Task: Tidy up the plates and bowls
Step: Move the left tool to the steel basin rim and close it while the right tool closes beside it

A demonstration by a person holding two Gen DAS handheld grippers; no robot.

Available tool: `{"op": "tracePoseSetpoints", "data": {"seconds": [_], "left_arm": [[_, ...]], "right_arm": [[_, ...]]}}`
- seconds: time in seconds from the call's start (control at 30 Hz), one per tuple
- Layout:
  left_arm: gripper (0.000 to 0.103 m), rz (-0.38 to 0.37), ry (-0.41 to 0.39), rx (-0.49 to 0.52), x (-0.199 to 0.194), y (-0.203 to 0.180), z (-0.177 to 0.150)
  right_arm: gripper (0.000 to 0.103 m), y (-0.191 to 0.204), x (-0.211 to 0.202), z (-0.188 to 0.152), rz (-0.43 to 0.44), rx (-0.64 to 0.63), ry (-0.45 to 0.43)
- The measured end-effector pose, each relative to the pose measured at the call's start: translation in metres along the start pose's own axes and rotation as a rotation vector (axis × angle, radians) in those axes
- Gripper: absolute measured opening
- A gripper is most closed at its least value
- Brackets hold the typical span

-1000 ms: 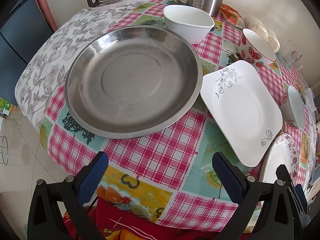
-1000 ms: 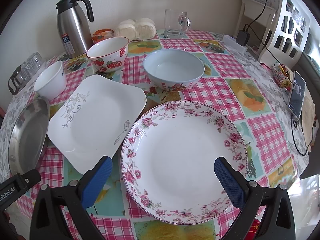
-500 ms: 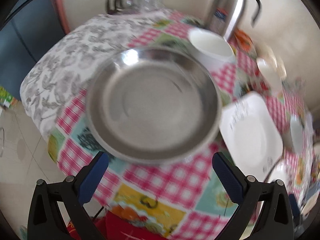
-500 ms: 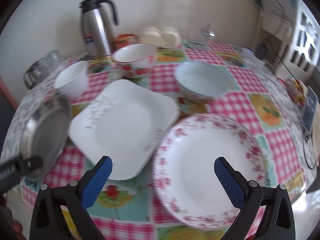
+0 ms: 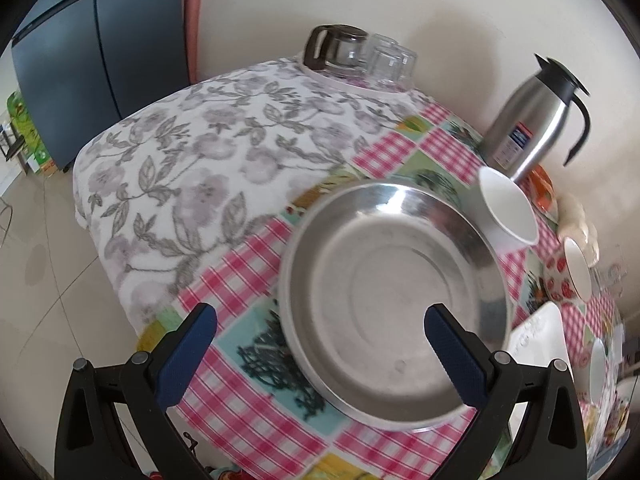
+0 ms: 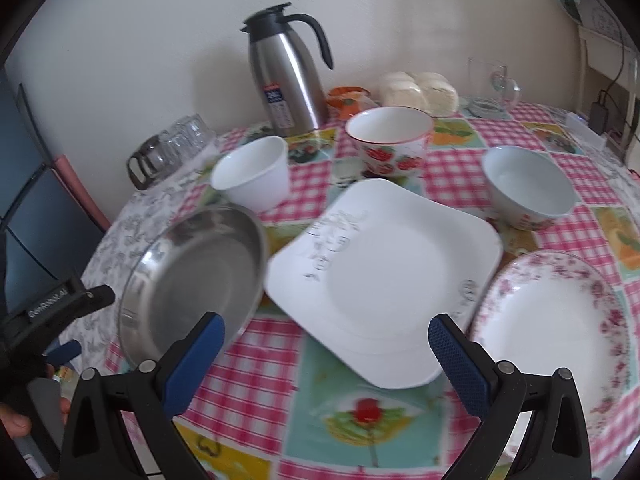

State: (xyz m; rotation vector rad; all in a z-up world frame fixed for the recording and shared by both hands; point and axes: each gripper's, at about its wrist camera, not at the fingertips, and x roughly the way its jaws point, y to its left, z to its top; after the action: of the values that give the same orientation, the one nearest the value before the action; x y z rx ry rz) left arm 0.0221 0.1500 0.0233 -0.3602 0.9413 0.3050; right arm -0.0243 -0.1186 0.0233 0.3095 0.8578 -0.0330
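Nothing stacked yet: steel plate [image 5: 394,300], square plate [image 6: 384,280] and bowls lie separately; both grippers [image 5: 320,354] [image 6: 326,360] gape empty.

I see a plain cream wall [image 6: 400,8] directly behind the surface [image 5: 248,264], which carries a pink-check patchwork cloth and, at the end nearest the cabinet, a grey floral cloth [image 5: 192,168]. Beside that end of the surface stands a dark blue cabinet [image 5: 92,48] with a pink panel [image 5: 193,20] along its edge. Pale floor tiles [image 5: 44,288] lie below the surface. At the opposite end stands a white shelf unit [image 6: 608,64] with cables. Lighting is soft and even.
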Motion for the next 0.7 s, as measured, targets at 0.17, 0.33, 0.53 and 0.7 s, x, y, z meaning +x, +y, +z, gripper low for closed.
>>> {"op": "tracePoseSetpoints", "data": {"seconds": [0.17, 0.33, 0.53, 0.7], "left_arm": [[0.103, 0.009, -0.006, -0.025, 0.010, 0.010, 0.006], [0.103, -0.004, 0.046, -0.013, 0.033, 0.014, 0.006], [0.103, 0.008, 0.104, 0.017, 0.054, 0.015, 0.002], [0.103, -0.009, 0.119, -0.017, 0.063, 0.023, 0.003]], "right_arm": [[0.103, 0.012, 0.015, -0.003, 0.074, 0.029, 0.044], [0.103, 0.017, 0.031, -0.007, 0.145, 0.090, 0.093], [0.103, 0.027, 0.042, -0.010, 0.210, 0.128, 0.115], [0.090, 0.036, 0.047, -0.010, 0.239, 0.130, 0.112]]}}
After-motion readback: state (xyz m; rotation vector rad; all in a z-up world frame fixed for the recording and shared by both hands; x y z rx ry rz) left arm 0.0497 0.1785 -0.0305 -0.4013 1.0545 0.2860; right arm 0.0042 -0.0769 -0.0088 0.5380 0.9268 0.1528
